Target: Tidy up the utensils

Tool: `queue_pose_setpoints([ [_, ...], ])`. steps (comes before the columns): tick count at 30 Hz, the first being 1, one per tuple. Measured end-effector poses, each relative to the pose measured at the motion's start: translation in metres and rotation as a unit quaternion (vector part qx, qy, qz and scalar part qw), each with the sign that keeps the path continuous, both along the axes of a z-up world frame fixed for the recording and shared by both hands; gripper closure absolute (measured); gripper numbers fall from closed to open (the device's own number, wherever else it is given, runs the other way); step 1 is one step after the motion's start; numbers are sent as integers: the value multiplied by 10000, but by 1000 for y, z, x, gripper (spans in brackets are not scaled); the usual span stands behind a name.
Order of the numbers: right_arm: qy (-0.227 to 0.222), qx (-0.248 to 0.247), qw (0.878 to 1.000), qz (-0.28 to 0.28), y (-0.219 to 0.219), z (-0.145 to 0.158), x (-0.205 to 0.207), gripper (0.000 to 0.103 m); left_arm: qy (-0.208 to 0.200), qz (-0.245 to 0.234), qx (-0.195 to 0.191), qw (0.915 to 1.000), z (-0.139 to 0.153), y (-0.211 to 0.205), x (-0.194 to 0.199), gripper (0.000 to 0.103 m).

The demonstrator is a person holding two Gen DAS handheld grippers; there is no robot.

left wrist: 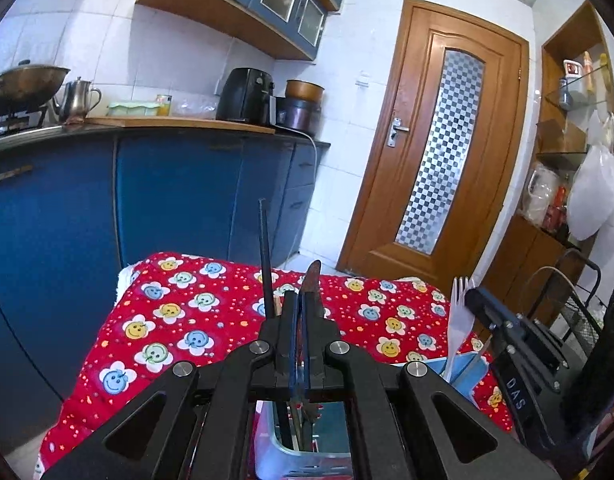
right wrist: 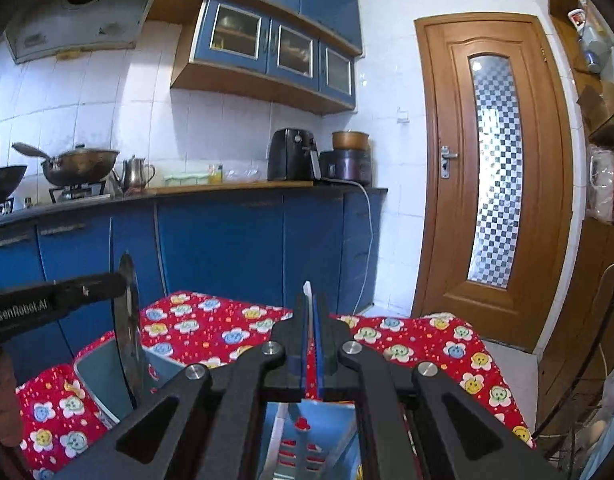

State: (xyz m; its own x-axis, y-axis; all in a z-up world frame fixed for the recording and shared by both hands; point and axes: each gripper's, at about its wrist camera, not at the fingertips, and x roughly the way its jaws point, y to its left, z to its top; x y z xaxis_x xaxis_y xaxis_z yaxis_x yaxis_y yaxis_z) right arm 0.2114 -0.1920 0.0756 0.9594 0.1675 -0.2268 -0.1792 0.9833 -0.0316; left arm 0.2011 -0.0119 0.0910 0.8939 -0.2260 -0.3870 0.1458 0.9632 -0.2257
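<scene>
Both grippers pinch utensils over blue bins on a red flowered cloth.

The left gripper point(left wrist: 303, 300) has its jaws pressed together on a rusty knife point(left wrist: 311, 280), whose blade stands upright above the fingertips; the lower part hangs down into a pale blue bin point(left wrist: 267, 452) directly below, where thin sticks also stand. A dark chopstick point(left wrist: 266, 256) rises just beside the left finger; whether it is gripped cannot be told. The right gripper point(right wrist: 310, 312) is clamped on a white plastic fork point(left wrist: 459, 320), tines up, its handle reaching down into a second blue bin point(right wrist: 339, 432) with red slots in its wall. The two bins sit close together on the cloth point(left wrist: 179, 320), which covers a small table before blue kitchen cabinets point(left wrist: 179, 192).
</scene>
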Motion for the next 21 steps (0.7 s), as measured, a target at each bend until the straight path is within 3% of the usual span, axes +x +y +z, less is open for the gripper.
queue_pose_setpoints([
  [7, 359, 235, 9989, 210, -2, -8, 5, 98, 152, 29, -37, 9999, -3, 1, 2, 99],
  [11, 433, 416, 9978, 296, -5, -4, 2, 86, 303, -29, -99, 9995, -5, 1, 3, 90],
  [16, 439, 649, 9963, 347, -10, 10, -7, 81, 387, -96, -67, 9992, -1, -1, -2, 79],
  [18, 446, 731, 9956, 372, -13, 18, -11, 80, 401, -78, 8, 9992, 3, -2, -6, 69],
  [21, 494, 783, 9949, 393, -15, 26, -17, 78, 356, -32, 174, 9992, 8, -2, -15, 65],
])
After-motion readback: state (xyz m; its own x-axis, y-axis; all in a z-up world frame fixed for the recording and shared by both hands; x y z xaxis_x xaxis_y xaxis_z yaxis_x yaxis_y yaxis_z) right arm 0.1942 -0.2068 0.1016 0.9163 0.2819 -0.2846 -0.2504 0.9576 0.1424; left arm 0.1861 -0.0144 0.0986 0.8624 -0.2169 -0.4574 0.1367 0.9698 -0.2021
